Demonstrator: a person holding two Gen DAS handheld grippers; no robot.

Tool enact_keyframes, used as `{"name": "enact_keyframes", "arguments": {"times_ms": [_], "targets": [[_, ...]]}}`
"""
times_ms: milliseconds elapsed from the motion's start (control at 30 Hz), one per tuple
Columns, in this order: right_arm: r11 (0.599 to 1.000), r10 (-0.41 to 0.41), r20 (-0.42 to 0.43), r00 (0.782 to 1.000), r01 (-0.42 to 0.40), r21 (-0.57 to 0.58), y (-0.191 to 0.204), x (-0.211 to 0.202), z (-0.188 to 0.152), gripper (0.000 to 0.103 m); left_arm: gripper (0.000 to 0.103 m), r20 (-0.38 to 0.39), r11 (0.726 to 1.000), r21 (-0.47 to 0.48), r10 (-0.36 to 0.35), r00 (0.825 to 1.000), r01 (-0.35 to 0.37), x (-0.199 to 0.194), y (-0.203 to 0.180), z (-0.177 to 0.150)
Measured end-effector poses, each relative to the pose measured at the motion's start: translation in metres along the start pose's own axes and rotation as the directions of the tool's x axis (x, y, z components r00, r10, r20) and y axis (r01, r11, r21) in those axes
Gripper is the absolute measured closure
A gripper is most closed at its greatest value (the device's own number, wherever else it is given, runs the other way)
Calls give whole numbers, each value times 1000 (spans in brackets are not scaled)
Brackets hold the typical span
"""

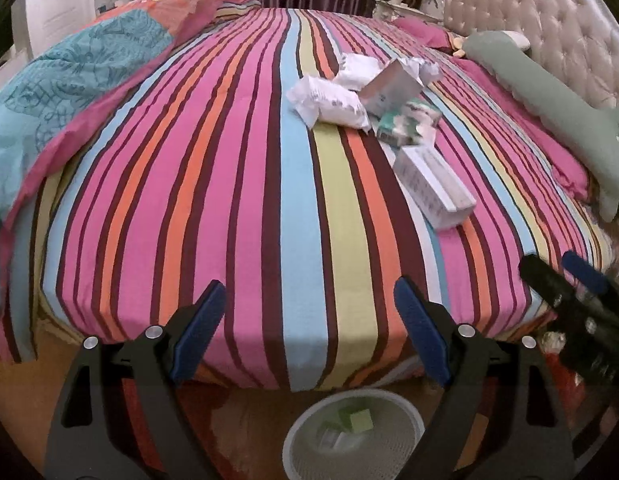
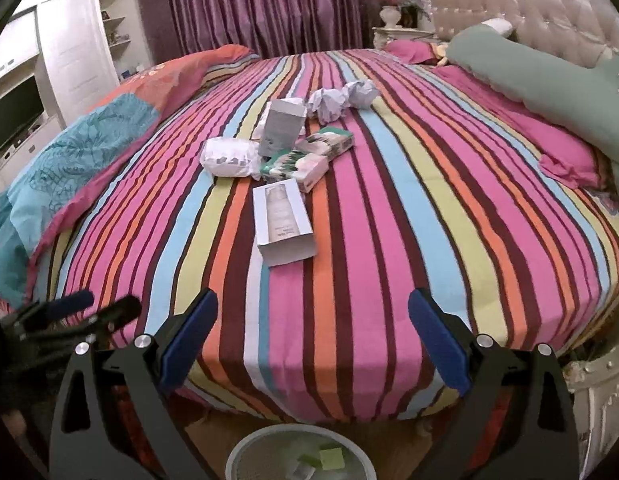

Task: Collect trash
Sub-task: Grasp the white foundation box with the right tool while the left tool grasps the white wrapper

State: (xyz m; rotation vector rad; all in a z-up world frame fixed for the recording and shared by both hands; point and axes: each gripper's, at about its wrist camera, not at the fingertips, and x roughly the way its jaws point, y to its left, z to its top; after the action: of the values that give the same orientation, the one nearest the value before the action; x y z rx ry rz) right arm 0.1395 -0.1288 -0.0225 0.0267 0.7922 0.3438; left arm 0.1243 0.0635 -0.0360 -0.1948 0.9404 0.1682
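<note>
Litter sits in a loose heap on the striped bed (image 2: 389, 208), toward its far half and well back from the near edge: a long white carton (image 2: 283, 220) nearest, a tissue pack (image 2: 299, 164), crumpled paper balls (image 2: 343, 100); all look light, the carton stiff enough to pinch across its narrow sides, the paper soft and crushable. Both the left gripper (image 1: 309, 312) and right gripper (image 2: 311, 320) hang spread and empty above the bin (image 1: 413, 420); the right view alone shows the carton's printed top, and the left view hides one paper ball behind an upright box (image 1: 389, 88).
</note>
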Motion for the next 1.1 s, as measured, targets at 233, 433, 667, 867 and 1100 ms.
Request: {"name": "enact_keyframes", "arguments": {"times_ms": [233, 433, 667, 867, 1100], "targets": [[999, 52, -52, 997, -53, -13, 8, 21, 3, 11, 19, 11, 999, -17, -42, 999, 43, 16, 1, 31], [996, 84, -79, 993, -86, -15, 12, 37, 9, 11, 19, 6, 996, -59, -71, 997, 71, 34, 8, 59], [996, 80, -96, 992, -82, -24, 12, 55, 19, 11, 19, -16, 988, -116, -105, 994, 103, 62, 11, 96], [995, 91, -105, 990, -96, -36, 15, 66, 26, 11, 19, -28, 982, -138, -133, 991, 128, 83, 11, 125], [993, 99, -109, 989, -106, -60, 21, 77, 35, 11, 19, -47, 985, -121, -133, 990, 127, 104, 6, 153]]}}
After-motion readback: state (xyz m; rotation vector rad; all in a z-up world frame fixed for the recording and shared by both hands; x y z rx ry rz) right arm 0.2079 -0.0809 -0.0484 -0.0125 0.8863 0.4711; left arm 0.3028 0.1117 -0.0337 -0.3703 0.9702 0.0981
